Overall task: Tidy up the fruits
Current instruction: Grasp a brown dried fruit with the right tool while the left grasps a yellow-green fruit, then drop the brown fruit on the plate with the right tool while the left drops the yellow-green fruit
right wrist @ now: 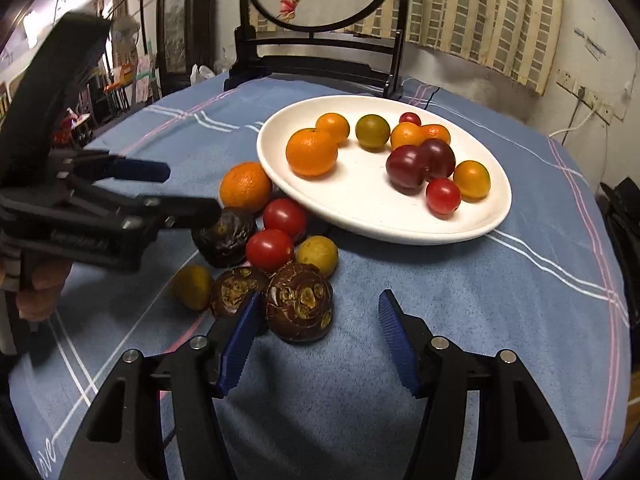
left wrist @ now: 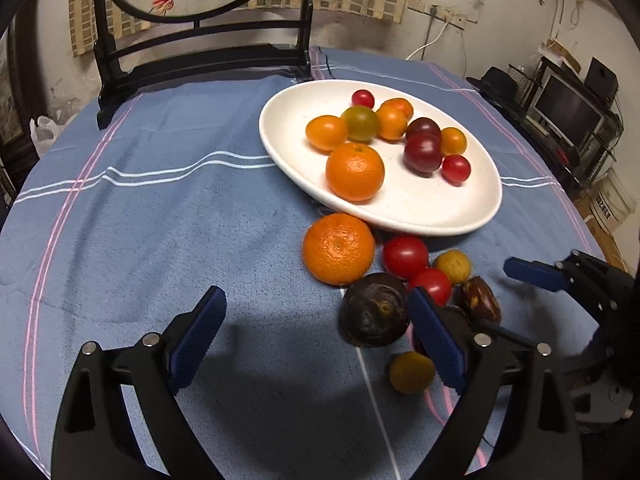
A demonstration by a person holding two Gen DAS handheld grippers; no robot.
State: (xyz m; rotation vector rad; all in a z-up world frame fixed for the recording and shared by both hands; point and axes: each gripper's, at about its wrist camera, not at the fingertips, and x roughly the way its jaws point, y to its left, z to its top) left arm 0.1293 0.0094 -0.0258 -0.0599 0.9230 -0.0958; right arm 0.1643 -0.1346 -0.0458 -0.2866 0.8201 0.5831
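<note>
My left hand-held gripper is spread wide over bare cloth, holding nothing; my right hand-held gripper stands partly open, also empty, just beside a brown corm. On the desk, the white plate carries an orange, plums and small tomatoes. Another orange touches its rim, with two red tomatoes beside it.

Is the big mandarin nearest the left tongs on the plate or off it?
Off. The mandarin sits on the blue tablecloth just outside the white plate rim; a second mandarin lies on the plate.
</note>
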